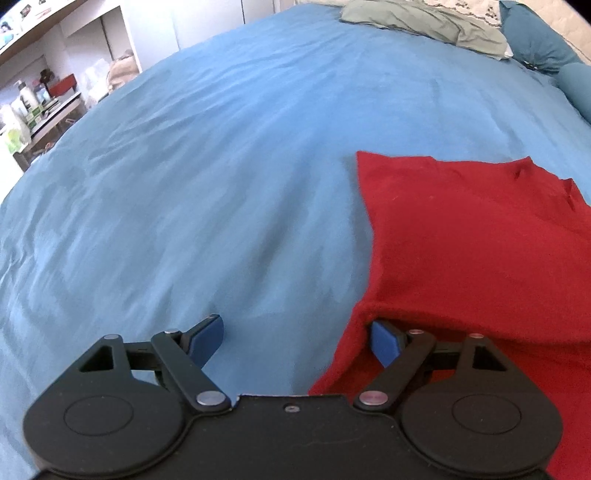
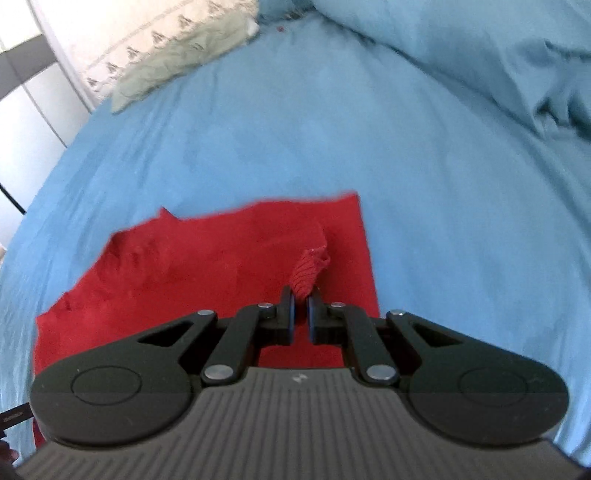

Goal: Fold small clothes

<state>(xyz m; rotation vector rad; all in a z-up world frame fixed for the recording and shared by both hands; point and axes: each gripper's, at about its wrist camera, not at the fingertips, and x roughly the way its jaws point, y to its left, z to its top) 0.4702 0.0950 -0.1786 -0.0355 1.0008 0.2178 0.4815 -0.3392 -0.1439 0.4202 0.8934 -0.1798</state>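
Note:
A red garment (image 1: 472,236) lies spread on the blue bed cover (image 1: 207,177). My left gripper (image 1: 295,338) is open at the garment's near left edge; its right finger (image 1: 384,341) is tucked under a raised red fold, its left finger (image 1: 207,338) is over bare cover. In the right wrist view the red garment (image 2: 192,266) lies flat below my right gripper (image 2: 301,306), which is shut on a ribbed red hem piece (image 2: 308,271) that sticks up between the pads.
A crumpled pale green cloth (image 1: 428,22) and teal pillows (image 1: 535,40) lie at the far end of the bed. A bunched blue duvet (image 2: 480,62) is at the right. Shelves and a cluttered desk (image 1: 48,99) stand beyond the bed's left edge.

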